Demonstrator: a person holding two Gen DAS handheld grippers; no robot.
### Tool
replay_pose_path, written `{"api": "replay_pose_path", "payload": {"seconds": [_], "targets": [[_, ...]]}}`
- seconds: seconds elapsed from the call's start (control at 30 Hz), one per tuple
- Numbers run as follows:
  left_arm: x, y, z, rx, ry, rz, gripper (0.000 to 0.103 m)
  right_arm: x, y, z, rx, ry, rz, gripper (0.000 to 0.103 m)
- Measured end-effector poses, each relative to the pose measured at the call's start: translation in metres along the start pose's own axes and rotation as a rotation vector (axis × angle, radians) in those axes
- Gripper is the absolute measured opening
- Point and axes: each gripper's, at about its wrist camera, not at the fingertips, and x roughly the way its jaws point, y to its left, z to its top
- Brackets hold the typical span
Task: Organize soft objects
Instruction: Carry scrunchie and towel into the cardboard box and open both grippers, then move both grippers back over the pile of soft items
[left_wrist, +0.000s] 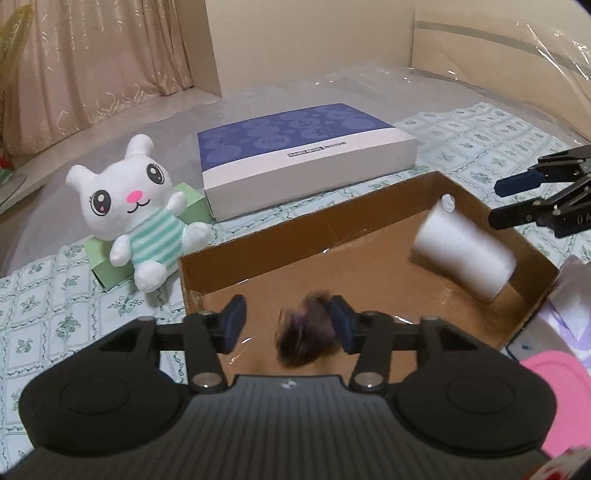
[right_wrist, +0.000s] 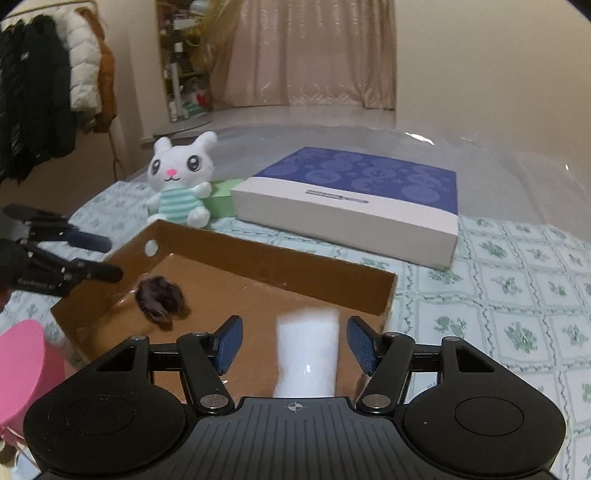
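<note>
Roll (right_wrist: 308, 350) between open right tongs (right_wrist: 295, 345), untouched

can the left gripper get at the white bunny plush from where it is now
Probably yes. The bunny plush sits in the open outside the cardboard box, on a green box, nothing over it. The left gripper has open jaws, a dark fuzzy thing between them.

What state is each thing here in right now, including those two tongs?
Left tongs: open, dark fluffy ball between the pads.
Right tongs: open, white roll between the pads, not pressed.
Dark fluffy ball: inside the cardboard tray, blurred.
White roll: lying on its side in the tray.
Cardboard tray: open-topped.
Plush bunny: sitting upright, outside the tray.
Blue and white box: closed, lying flat.
</note>
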Motion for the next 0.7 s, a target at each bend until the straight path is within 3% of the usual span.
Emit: {"api": "replay_pose_path", "payload": {"seconds": [0.33, 0.7], "targets": [[-0.035, 0.012, -0.014, -0.079, -0.007, 0.033, 0.048, -0.051, -0.001, -0.014, 0.061, -0.025, 0.022, 0.062], [-0.143, 0.01, -0.044, -0.179, -0.071, 0.091, 0.048, -0.153, 0.024, -0.027, 0.122, -0.134, 0.035, 0.062]]}}
